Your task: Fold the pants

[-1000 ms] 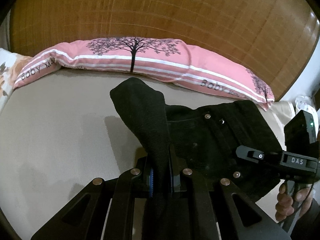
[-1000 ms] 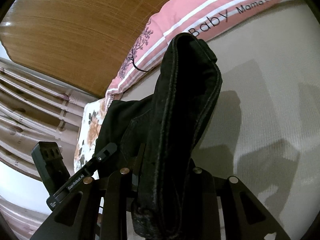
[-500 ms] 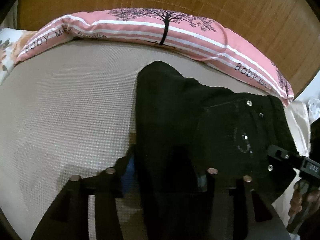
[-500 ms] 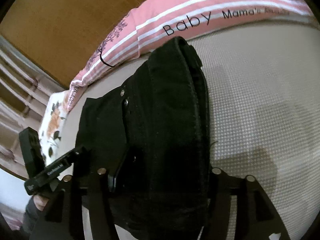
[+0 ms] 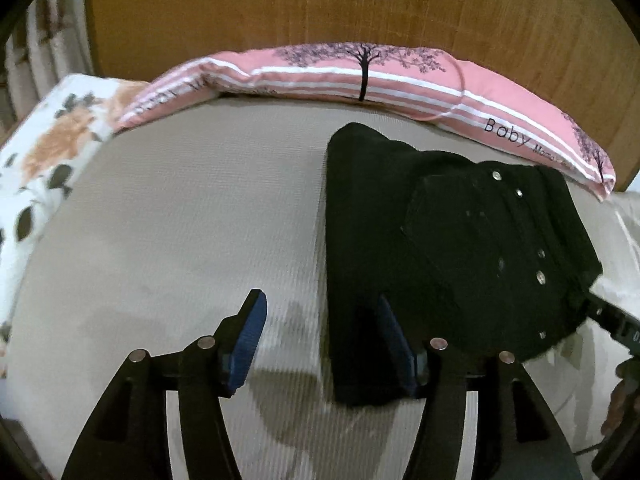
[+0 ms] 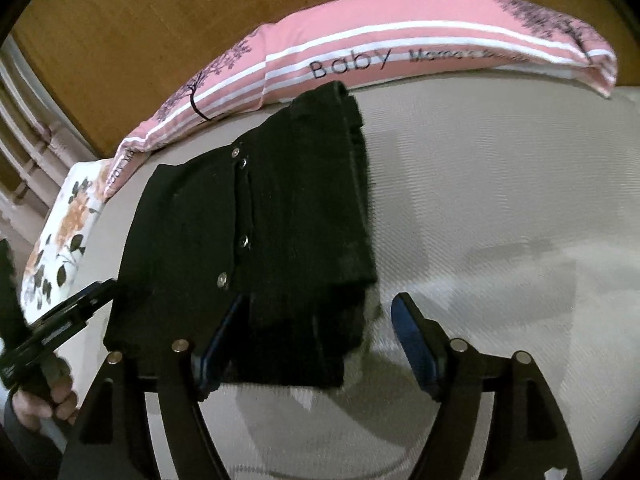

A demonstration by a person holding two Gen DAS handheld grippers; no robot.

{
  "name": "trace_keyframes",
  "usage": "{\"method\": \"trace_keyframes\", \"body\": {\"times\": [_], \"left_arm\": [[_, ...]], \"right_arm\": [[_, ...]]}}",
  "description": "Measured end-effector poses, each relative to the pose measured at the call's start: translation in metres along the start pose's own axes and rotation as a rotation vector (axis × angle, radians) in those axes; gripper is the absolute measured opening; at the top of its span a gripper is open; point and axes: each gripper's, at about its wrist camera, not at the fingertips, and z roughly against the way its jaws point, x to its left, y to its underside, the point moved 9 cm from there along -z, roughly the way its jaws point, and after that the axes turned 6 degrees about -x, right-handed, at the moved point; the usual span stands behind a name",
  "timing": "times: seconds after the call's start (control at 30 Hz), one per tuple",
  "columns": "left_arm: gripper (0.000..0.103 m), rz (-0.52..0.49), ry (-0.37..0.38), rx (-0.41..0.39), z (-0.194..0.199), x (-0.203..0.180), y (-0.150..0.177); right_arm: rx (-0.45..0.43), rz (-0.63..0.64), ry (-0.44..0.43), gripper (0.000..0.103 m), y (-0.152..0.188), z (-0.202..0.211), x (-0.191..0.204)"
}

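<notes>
Our left gripper [image 5: 326,340] and right gripper [image 6: 316,340] have just been opening, and both now stand wide with nothing clamped. The near edge of the black pants [image 5: 440,240] lies slack between each pair of pads. The pants rest folded on the beige bed cover [image 5: 180,220], right of its middle in the left view, short of the pink pillow [image 5: 360,76] at the far side. We judge this fold released; next we should back away without dragging cloth.
</notes>
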Motion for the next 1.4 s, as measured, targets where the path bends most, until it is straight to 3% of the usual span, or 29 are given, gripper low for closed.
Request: {"method": "trace_keyframes", "body": {"times": [0.2,0.67,0.93,1.07,1.4], "left_arm": [[0.072,-0.008,-0.048,-0.070,0.059,-0.004,0.017],[0.080,0.033,-0.062,-0.127,0.132,-0.010,0.050],[0.084,0.014,-0.085,-0.151,0.149,-0.014,0.056],[0.084,0.005,-0.086,-0.146,0.152,-0.017,0.061],[0.084,-0.022,-0.093,-0.155,0.160,-0.025,0.066]], "right_arm": [[-0.057,0.048,0.043,0.076,0.011,0.040,0.017],[-0.183,0.155,0.046,0.095,0.038,0.115,0.080],[-0.193,0.169,0.051,0.099,0.051,0.127,0.091],[-0.220,0.217,0.094,0.102,0.052,0.132,0.093],[-0.197,0.248,0.118,0.102,0.063,0.134,0.096]]}}
